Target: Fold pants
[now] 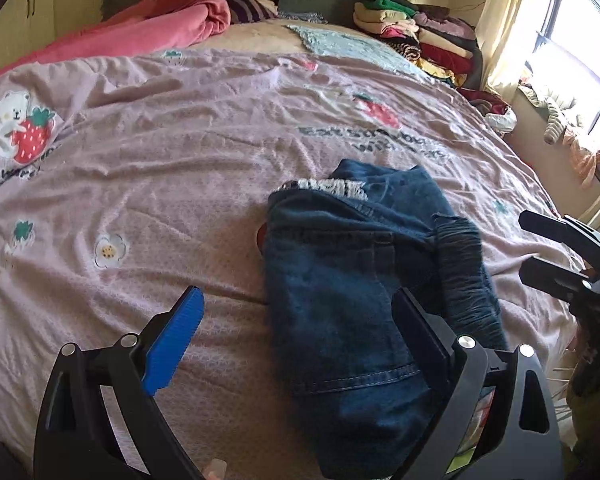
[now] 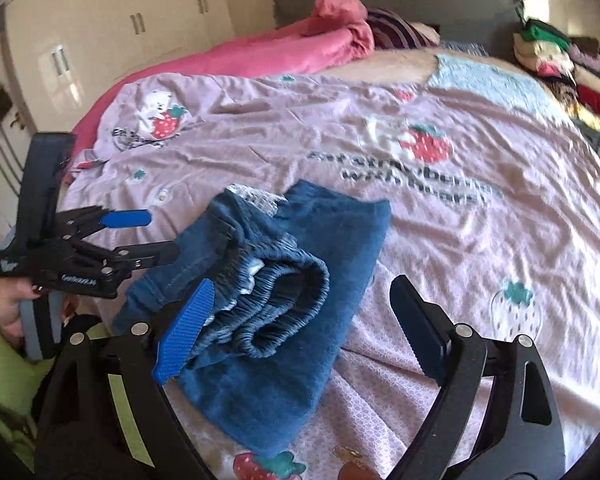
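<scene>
The bedspread [image 1: 180, 168] supports the folded pants [image 1: 340, 280] near its front edge (compact bundle, waistband uppermost). Left gripper [image 1: 296, 320] and right gripper [image 2: 300, 320] both gape, empty, apparently released for inspection.

Lilac strawberry-print bedsheet [image 1: 188, 168] covers bed; pink blanket [image 1: 168, 24] bunched far left; stacked clothes [image 1: 420, 36] far right; window [image 1: 580, 48] right.
</scene>
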### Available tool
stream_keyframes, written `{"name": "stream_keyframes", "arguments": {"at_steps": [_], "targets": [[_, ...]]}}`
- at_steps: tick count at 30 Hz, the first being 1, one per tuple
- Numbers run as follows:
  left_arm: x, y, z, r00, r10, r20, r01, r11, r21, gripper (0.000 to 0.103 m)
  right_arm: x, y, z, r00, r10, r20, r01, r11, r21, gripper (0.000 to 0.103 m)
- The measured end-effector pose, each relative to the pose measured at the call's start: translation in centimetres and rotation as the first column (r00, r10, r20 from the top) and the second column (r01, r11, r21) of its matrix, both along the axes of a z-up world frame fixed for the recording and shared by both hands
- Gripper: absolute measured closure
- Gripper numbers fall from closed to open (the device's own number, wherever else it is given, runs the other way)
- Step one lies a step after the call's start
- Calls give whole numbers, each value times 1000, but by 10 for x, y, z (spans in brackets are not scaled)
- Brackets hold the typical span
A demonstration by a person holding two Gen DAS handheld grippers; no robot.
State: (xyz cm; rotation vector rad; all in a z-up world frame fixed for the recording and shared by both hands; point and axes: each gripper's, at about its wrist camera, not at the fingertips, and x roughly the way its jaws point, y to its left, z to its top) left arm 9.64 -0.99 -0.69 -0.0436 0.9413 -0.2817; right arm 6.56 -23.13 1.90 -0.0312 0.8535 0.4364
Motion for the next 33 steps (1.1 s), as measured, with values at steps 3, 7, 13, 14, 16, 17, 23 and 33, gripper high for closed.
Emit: {"name": "stream_keyframes", "arguments": {"at_steps": [3,7,13,14,16,17,23,33], "targets": [[5,0,-10,999,8,-32,-9,1000,-17,9,11,-3,-15,997,-29,-68,30,999,16,32],[12,0,-23,998,5,-66,-10,998,-65,9,25,-6,-36,985,-40,-166,50,997,52,37],[17,-7,-29,997,-6,-77,0,998,-69,10,36,-3,-54,976,-5,-218,30,994,109,37],[17,-9,-29,997,-9,-75,4,997,-73,11,37,-2,-54,976,2,-220,24,993,116,37],[19,-12,-30,997,-16,-80,9,997,-77,17,40,-2,-56,975,15,-220,13,992,126,37],[20,-13,-30,997,-20,-80,13,997,-82,23,41,-1,-57,975,21,-219,8,992,130,37],[21,-23,-23,997,-35,-65,29,996,-90,59,38,8,-50,978,91,-187,-62,986,152,73],[29,-22,15,999,-15,37,19,994,-107,70,47,21,-10,990,134,-45,-127,983,132,90]]}}
